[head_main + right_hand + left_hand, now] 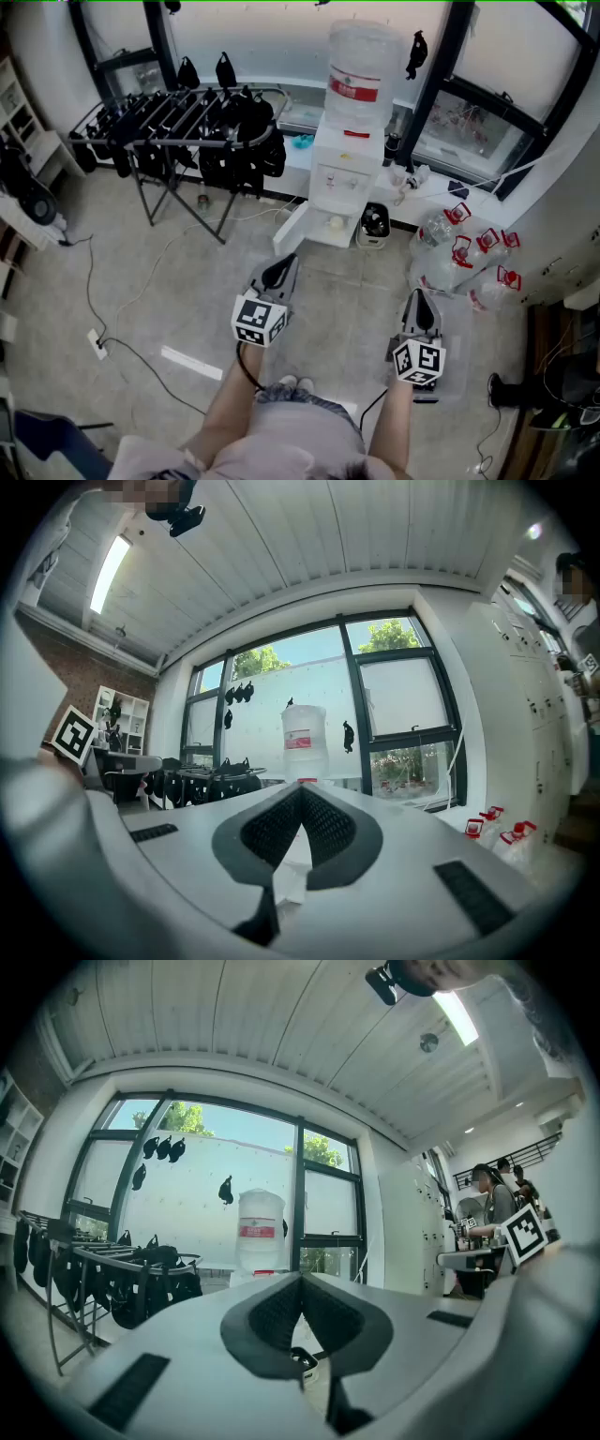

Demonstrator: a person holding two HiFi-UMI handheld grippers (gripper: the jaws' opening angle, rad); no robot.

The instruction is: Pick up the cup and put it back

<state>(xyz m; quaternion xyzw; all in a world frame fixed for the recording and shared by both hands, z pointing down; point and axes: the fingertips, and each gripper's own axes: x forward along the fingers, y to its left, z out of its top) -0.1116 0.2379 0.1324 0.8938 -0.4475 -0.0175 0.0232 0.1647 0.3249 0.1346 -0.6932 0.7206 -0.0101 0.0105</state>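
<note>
Both grippers are shut on nothing: the left gripper [281, 266] and the right gripper [419, 300] are held level above the grey floor [169, 309] with their jaws pressed tip to tip, well short of the white floor-standing water dispenser [342, 173] by the window.

The cup is my weak point. The only candidate I see is a small pale thing [336, 223] in the dispenser's open lower compartment, and I judge rather than know that it is the cup.

If I reach in with the jaws as they are, I would likely push it deeper or tip it, so one gripper has to open first. The white compartment door [292, 228] hangs open toward the left gripper and could catch it. A thin cup may buckle if squeezed hard. The black cable [122, 347] trailing over the floor and the clear red-capped bottles [464, 258] on the right could snag a step.

In both gripper views the jaws' own bodies cover the dispenser's lower half, so the compartment is hidden there, and the dark object [375, 221] beside it is too small to name
</note>
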